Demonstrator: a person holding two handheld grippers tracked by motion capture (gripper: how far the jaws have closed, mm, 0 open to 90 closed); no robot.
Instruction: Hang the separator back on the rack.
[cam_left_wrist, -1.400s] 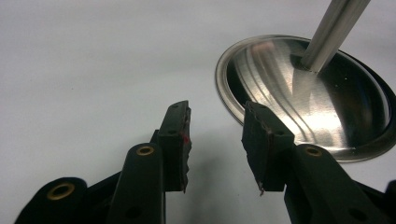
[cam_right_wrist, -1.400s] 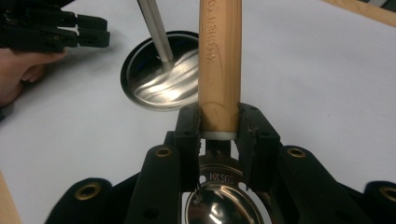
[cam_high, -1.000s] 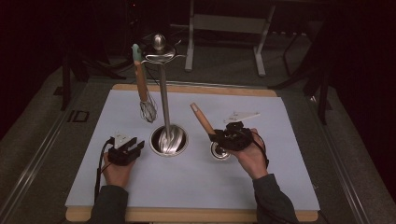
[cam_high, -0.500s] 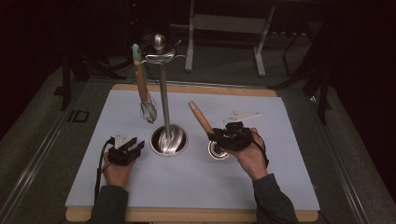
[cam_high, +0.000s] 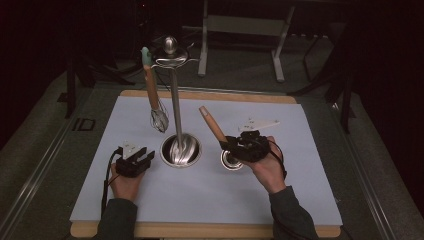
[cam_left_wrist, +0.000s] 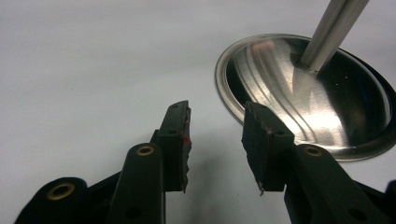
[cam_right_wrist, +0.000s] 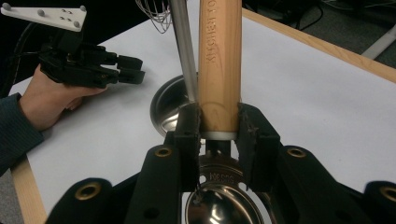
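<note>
Wooden-handled ladle (cam_right_wrist: 219, 70) pinched in right claw (cam_right_wrist: 219, 128) | left claw (cam_left_wrist: 215, 140) spread, empty | whisk (cam_high: 159, 119) hangs on stand (cam_high: 176, 100)

White-topped table (cam_high: 300, 150), steel stand base (cam_high: 181, 150)

left tongs (cam_high: 134, 161): jaws apart, nothing between the pads, held low on the bench | right tongs (cam_right_wrist: 219, 133): jaws clamped on a wooden handle (tilted up and away) | both forearms enter from the near edge
</note>
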